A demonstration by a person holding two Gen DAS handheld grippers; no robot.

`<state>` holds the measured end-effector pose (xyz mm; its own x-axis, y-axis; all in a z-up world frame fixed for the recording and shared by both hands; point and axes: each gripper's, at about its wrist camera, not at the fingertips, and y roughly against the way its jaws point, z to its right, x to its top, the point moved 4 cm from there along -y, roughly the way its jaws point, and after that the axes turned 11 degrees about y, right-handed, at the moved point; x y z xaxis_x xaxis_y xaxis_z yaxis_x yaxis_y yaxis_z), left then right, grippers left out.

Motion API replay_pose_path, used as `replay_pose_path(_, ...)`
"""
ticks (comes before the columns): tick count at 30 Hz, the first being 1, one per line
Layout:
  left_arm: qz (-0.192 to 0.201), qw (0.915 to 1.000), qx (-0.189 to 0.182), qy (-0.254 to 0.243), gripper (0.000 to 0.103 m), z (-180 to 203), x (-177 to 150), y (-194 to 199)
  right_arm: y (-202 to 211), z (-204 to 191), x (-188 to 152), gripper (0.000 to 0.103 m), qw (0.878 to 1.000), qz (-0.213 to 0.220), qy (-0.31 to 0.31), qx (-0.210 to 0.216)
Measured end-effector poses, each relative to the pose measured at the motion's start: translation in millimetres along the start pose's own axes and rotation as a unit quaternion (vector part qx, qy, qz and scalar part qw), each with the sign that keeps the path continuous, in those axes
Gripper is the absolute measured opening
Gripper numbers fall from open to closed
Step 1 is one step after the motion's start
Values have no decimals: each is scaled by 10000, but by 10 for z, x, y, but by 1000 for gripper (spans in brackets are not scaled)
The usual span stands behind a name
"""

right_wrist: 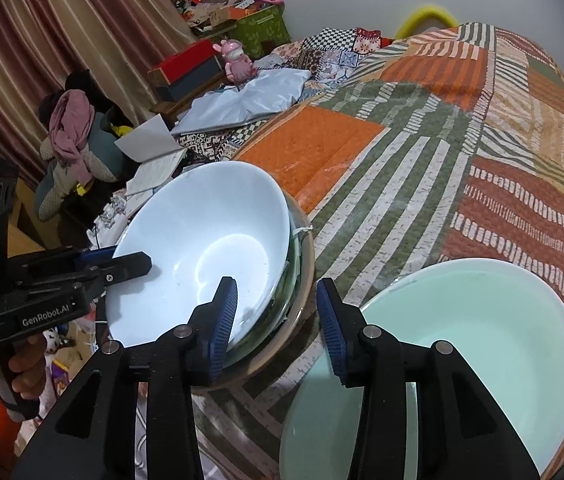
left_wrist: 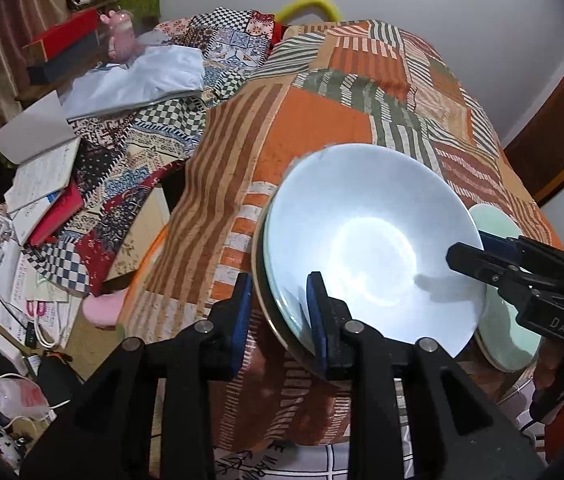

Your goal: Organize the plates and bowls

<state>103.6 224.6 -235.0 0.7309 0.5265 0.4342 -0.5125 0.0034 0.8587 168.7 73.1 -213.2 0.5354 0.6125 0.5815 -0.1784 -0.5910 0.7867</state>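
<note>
A white bowl (left_wrist: pixel 370 248) sits tilted in a stack on top of a clear glass dish (right_wrist: pixel 294 280) and a tan-rimmed plate (left_wrist: pixel 259 264) on the patchwork bedspread. My left gripper (left_wrist: pixel 279 316) is open, its jaws straddling the near-left rim of the stack. My right gripper (right_wrist: pixel 277 312) is open too, its jaws straddling the stack's right rim; it also shows at the right of the left wrist view (left_wrist: pixel 482 256). A pale green bowl (right_wrist: pixel 462 344) on a green plate sits to the right of the stack.
The orange, green and brown patchwork bedspread (right_wrist: pixel 422 140) covers a raised surface. To the left lie notebooks (left_wrist: pixel 41 176), a white cloth (left_wrist: pixel 141 76), boxes, a pink toy (right_wrist: pixel 235 60) and floor clutter with cables (left_wrist: pixel 21 360).
</note>
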Motion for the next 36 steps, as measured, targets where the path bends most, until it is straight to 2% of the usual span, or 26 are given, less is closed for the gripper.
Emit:
replay_pose_path(12,-264,9992,-267,120,32,-3,-42,-217,-218,-52,-43,40,9996,-290,5,57)
replay_pose_path(25,-229,9994,-171,210,33,48,-22,-194,-200,-19,-3,37,9993,-330,-192,-17)
replay_pose_path(36,-24,9998,-132,175,33,186,49,-10,76,10,45,37,9995,19,-304,-64)
